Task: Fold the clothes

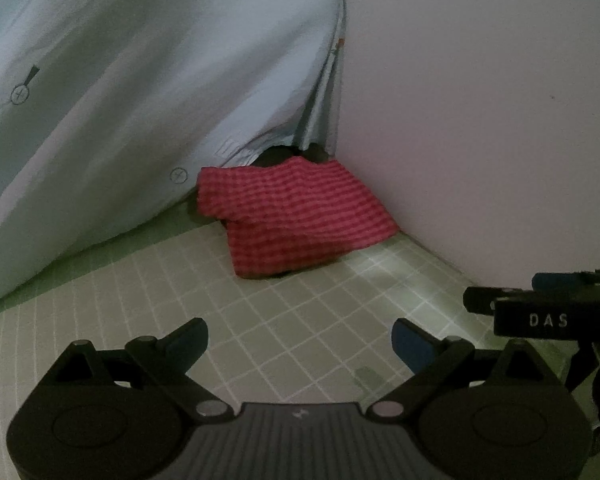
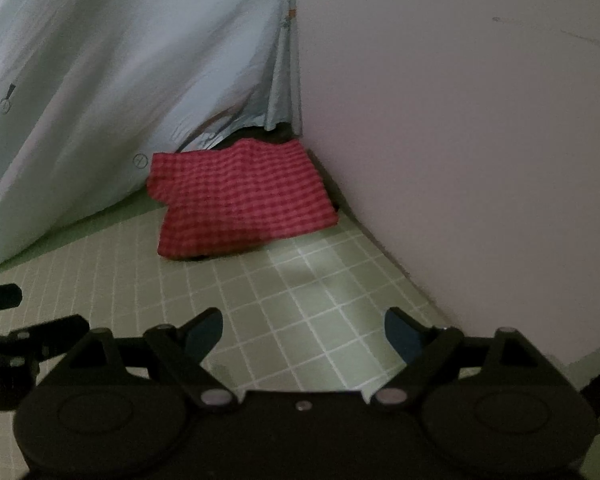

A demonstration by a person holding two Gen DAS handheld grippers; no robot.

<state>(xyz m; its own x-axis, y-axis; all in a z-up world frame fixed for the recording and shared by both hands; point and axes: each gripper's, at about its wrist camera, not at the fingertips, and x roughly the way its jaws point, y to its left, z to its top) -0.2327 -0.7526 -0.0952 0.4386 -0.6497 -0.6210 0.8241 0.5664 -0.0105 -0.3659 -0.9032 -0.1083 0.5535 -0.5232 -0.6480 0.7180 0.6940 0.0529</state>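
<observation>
Both grippers empty, the left gripper [image 1: 300, 338] and right gripper [image 2: 304, 330] spread wide side by side over the green mat [image 1: 284, 344], the red checked cloth [image 1: 296, 220] bunched well ahead in the corner, likely awaiting pickup.

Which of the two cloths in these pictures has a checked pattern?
The red cloth lying in the corner on the green gridded mat. The other, the pale curtain hanging behind it, is plain apart from small scattered prints.
</observation>
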